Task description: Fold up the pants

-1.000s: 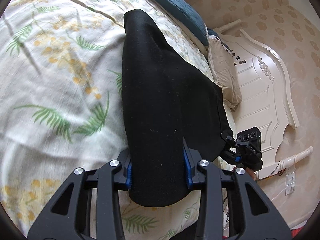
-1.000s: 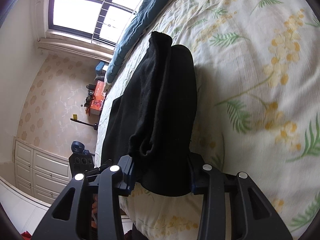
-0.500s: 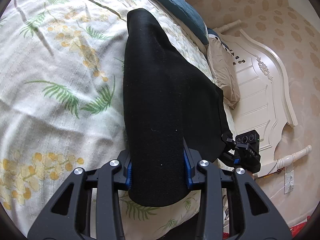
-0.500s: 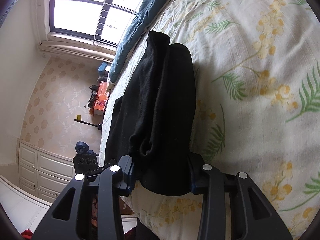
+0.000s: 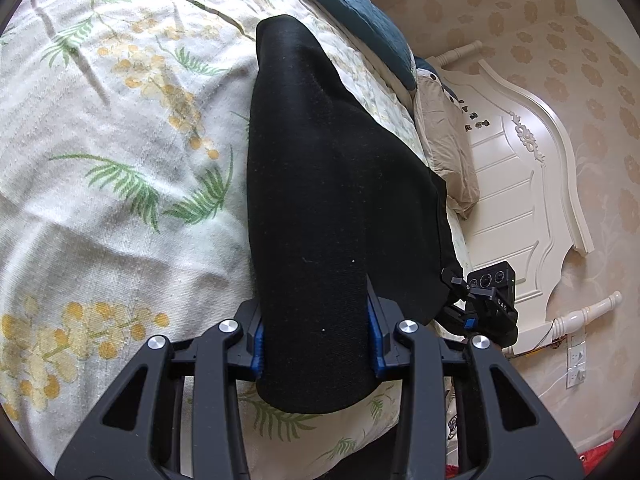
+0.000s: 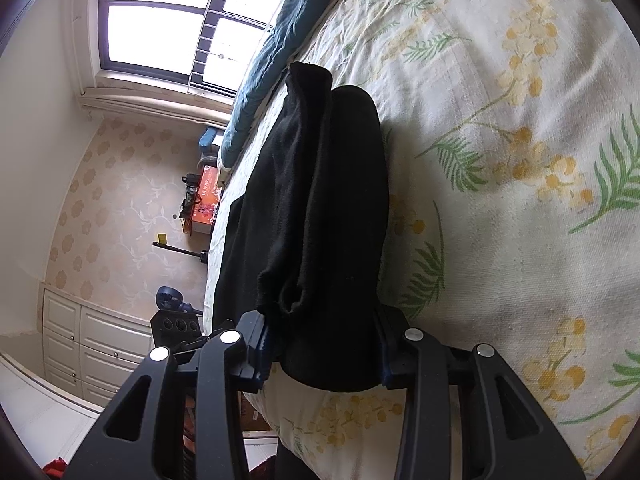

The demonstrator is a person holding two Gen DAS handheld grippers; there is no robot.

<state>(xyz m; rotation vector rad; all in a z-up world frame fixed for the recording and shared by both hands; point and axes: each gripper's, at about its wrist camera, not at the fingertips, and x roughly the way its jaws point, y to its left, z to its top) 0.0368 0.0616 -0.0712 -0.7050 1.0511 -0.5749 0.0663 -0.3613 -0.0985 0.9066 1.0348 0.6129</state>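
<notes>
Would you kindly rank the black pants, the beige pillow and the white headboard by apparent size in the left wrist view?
1. black pants, though nearness to the camera enlarges them
2. white headboard
3. beige pillow

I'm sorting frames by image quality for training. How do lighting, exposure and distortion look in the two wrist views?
Left wrist view: even daylight, sharp, but the black pants show almost no fold detail; fisheye bends the headboard. Right wrist view: the window is blown out to white, the pants stay dark with faint folds visible, and the floral bedspread curves strongly toward the rim.
</notes>
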